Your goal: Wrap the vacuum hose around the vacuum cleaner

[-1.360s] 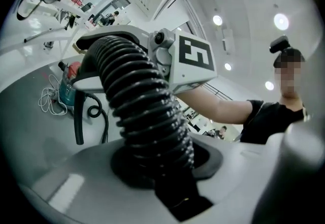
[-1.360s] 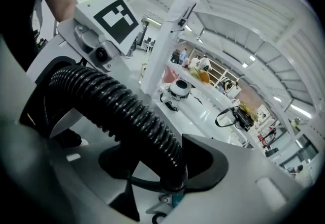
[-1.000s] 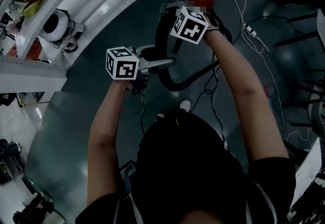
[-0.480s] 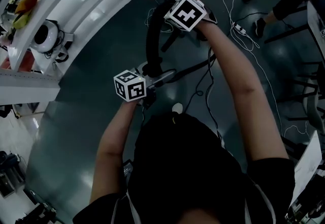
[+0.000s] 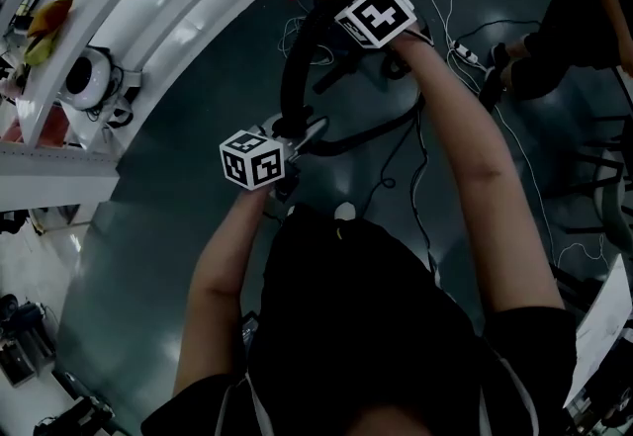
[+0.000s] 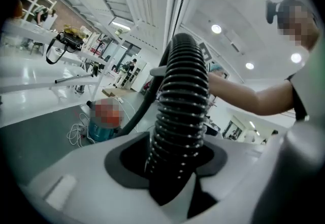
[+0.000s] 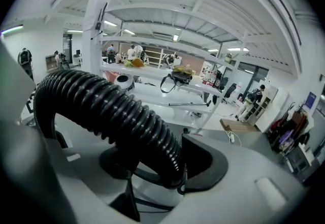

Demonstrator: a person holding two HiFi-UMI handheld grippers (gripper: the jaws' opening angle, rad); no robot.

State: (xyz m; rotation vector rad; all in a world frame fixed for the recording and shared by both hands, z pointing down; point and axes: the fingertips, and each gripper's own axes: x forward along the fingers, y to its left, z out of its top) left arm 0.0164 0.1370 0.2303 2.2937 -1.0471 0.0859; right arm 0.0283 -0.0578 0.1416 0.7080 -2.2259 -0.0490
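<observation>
- Head view has us standing over the dark floor [image 5: 178,226], both arms stretched forward, with the vacuum hose [image 5: 289,78] lifted in a black arc between our two tools.
- Our left hand-held gripper [image 6: 172,167] has just been closing its jaws. The ribbed hose stands between them and fills the gap, so we read it as clamped on the hose. From there the hose rises straight up and away.
- Our right hand-held gripper [image 7: 172,167] is also clamped on the hose. The hose leaves its jaws and bends over to the left in a tight curve.
- The vacuum cleaner [image 6: 101,135] stands on the floor ahead of us, close to the curved white table [image 5: 198,19] at the floor's far left edge. It sits beyond and below the left tool, near the right one, with white cables [image 5: 465,39] lying loose around it.
- We judge the wrapping as barely started. The hose is gathered and raised, but the part we can see hangs in the air. No turn of it shows around the cleaner's body.
- What is left, as we see it:
  - carrying the loop over to the cleaner;
  - laying it round the body turn by turn;
  - letting go once it sits.
</observation>
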